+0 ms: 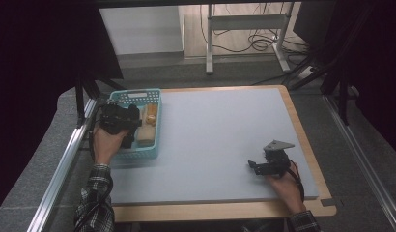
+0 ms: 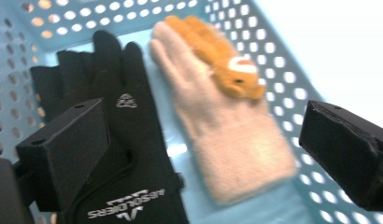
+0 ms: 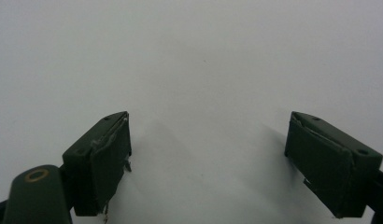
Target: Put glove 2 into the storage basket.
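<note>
Grey tabletop (image 1: 220,145) lies bare; left claw (image 2: 203,140) gapes wide over gloves (image 2: 133,140) in basket (image 2: 278,60), gripping nothing; right claw (image 3: 208,158) open, empty.

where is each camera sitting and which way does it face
High view: above the person's side, looking forward and down on the table; both forearms and tongs show.
Left gripper view: on the left tongs, looking into the blue basket at a black glove and a fuzzy beige glove; open jaws show.
Right gripper view: on the right tongs, facing bare tabletop; open jaws show.
Shared: basket and gloves, high and left.
</note>
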Demonstrator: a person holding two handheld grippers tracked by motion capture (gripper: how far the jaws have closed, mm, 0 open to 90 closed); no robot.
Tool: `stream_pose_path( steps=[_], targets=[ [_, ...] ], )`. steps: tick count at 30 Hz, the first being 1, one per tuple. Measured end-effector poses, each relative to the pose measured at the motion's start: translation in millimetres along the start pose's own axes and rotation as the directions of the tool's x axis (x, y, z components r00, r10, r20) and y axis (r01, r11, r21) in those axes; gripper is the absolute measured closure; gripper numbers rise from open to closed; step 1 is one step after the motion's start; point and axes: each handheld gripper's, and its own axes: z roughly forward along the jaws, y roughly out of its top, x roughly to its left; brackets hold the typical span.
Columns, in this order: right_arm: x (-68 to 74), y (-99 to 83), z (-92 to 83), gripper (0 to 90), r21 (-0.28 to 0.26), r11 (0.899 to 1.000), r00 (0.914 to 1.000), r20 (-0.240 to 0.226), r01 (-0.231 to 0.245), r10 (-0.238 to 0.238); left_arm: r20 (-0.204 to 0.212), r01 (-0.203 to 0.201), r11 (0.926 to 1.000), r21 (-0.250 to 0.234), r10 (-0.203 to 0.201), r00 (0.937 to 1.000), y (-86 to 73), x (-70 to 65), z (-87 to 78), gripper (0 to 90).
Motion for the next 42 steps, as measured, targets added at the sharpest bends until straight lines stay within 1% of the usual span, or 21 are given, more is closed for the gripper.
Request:
stream_pose_path(
  steps=[1, 3, 5, 6, 9, 11, 14, 20, 24, 25, 28, 30, 31, 32, 35, 36, 39, 42],
  targets=[
    [0.0, 0.0, 0.0, 14.2, 0.000, 1.000, 1.0000, 0.000, 0.000, 0.000, 0.004, -0.005, 1.0000, -0.003, 0.005, 1.0000, -0.3, -2.6, -0.9, 1.4],
    [0.1, 0.0, 0.0, 14.3, 0.000, 1.000, 1.0000, 0.000, 0.000, 0.000, 0.003, -0.031, 0.9995, -0.004, 0.031, 0.9995, -1.0, -10.0, -3.8, 1.0],
    [0.1, 0.0, 0.0, 14.3, 0.000, 1.000, 1.0000, 0.000, 0.000, 0.000, 0.007, -0.040, 0.9992, -0.008, 0.040, 0.9992, -1.9, -15.8, -5.6, 0.0],
    [0.1, 0.0, 0.0, 14.2, 0.001, 1.000, 1.0000, 0.000, 0.000, 0.000, 0.020, -0.044, 0.9989, -0.016, 0.045, 0.9988, -3.0, -20.4, -7.1, 0.0],
    [0.0, 0.1, 0.0, 14.3, 0.001, 1.000, 1.0000, 0.000, 0.000, 0.000, 0.049, -0.046, 0.9984, -0.032, 0.048, 0.9977, -5.0, -28.5, -9.3, 0.0],
    [0.0, 0.1, 0.0, 14.3, 0.001, 1.000, 1.0000, 0.001, 0.000, 0.000, 0.062, -0.062, 0.9972, -0.041, 0.065, 0.9960, -6.5, -36.4, -10.9, 0.0],
    [0.0, 0.1, 0.0, 14.2, 0.001, 1.000, 1.0000, 0.001, 0.001, -0.001, 0.087, -0.092, 0.9942, -0.057, 0.096, 0.9916, -8.4, -49.8, -13.2, 0.0],
    [0.0, 0.1, 0.0, 14.2, 0.001, 1.000, 1.0000, 0.000, 0.001, -0.001, 0.131, -0.143, 0.9850, -0.096, 0.155, 0.9792, -13.4, -77.7, -15.8, 0.0],
    [0.0, 0.2, 0.0, 14.2, 0.001, 1.000, 1.0000, 0.000, 0.000, 0.000, 0.159, -0.176, 0.9779, -0.112, 0.193, 0.9683, -19.5, -95.6, -14.8, 0.0],
    [0.0, 0.1, 0.1, 14.3, 0.001, 1.000, 1.0000, 0.001, 0.001, -0.001, 0.170, -0.185, 0.9754, -0.120, 0.204, 0.9641, -22.0, -101.1, -14.1, 0.0],
    [0.0, 0.1, 0.1, 14.3, 0.000, 1.000, 1.0000, 0.001, 0.001, -0.001, 0.190, -0.207, 0.9703, -0.125, 0.228, 0.9548, -27.8, -113.1, -12.1, 0.0],
    [0.0, 0.1, 0.0, 14.2, 0.001, 1.000, 1.0000, 0.000, 0.001, -0.001, 0.211, -0.226, 0.9657, -0.128, 0.249, 0.9453, -33.4, -123.9, -9.5, 0.0],
    [0.0, 0.2, 0.1, 14.2, 0.000, 1.000, 1.0000, 0.001, 0.001, -0.001, 0.215, -0.235, 0.9631, -0.131, 0.259, 0.9417, -35.0, -127.1, -8.4, 0.0],
    [0.0, 0.2, 0.1, 14.2, 0.001, 1.000, 1.0000, 0.001, 0.000, 0.000, 0.217, -0.240, 0.9614, -0.134, 0.265, 0.9395, -36.8, -130.6, -7.5, 0.0],
    [-0.1, 0.2, 0.1, 14.3, 0.000, 1.000, 1.0000, 0.001, 0.001, -0.001, 0.238, -0.264, 0.9537, -0.143, 0.293, 0.9263, -44.4, -144.3, -3.3, 0.0],
    [0.0, 0.2, 0.1, 14.3, 0.001, 1.000, 1.0000, 0.001, 0.000, 0.000, 0.242, -0.271, 0.9518, -0.144, 0.299, 0.9230, -46.1, -147.4, -2.0, 0.0],
    [-0.1, 0.2, 0.1, 14.3, 0.000, 1.000, 1.0000, 0.001, 0.001, -0.001, 0.240, -0.307, 0.9407, -0.145, 0.334, 0.9115, -53.3, -159.7, 4.3, 0.0],
    [0.0, 0.2, 0.0, 14.3, 0.001, 1.000, 1.0000, 0.001, 0.001, -0.001, 0.252, -0.314, 0.9376, -0.149, 0.343, 0.9047, -59.4, -168.9, 10.6, 0.0]
  ],
)
